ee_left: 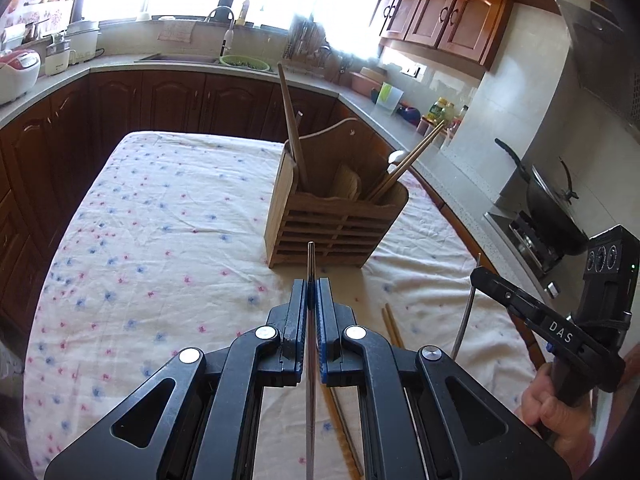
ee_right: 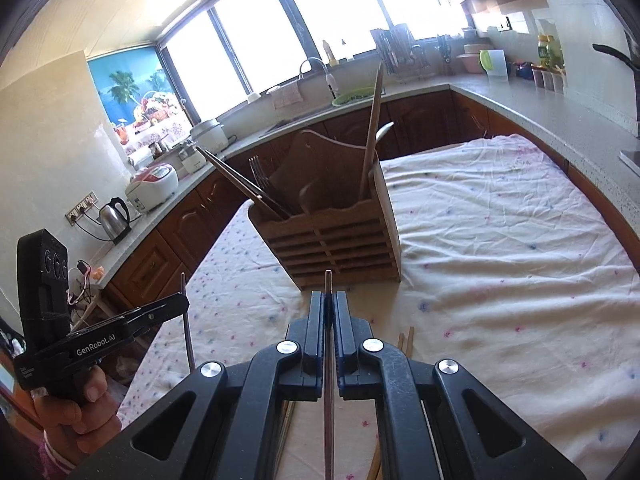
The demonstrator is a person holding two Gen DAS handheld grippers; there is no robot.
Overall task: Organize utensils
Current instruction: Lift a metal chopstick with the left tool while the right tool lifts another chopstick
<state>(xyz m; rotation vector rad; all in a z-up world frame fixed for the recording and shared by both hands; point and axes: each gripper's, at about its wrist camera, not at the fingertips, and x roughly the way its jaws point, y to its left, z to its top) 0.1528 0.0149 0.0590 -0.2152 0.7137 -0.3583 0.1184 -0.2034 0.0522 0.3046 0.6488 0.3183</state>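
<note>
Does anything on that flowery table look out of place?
Yes: a few wooden chopsticks lie loose on the tablecloth, outside the wooden utensil holder, where other chopsticks already stand.

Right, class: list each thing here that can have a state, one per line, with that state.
left gripper: shut on a metal chopstick
right gripper: shut on a second metal chopstick
wooden utensil holder: upright on the cloth, partly filled
wooden chopsticks in holder: leaning
loose wooden chopsticks: lying flat on the cloth

Metal chopsticks (ee_left: 311, 264) before slatted wooden holder (ee_left: 336, 216)
</note>
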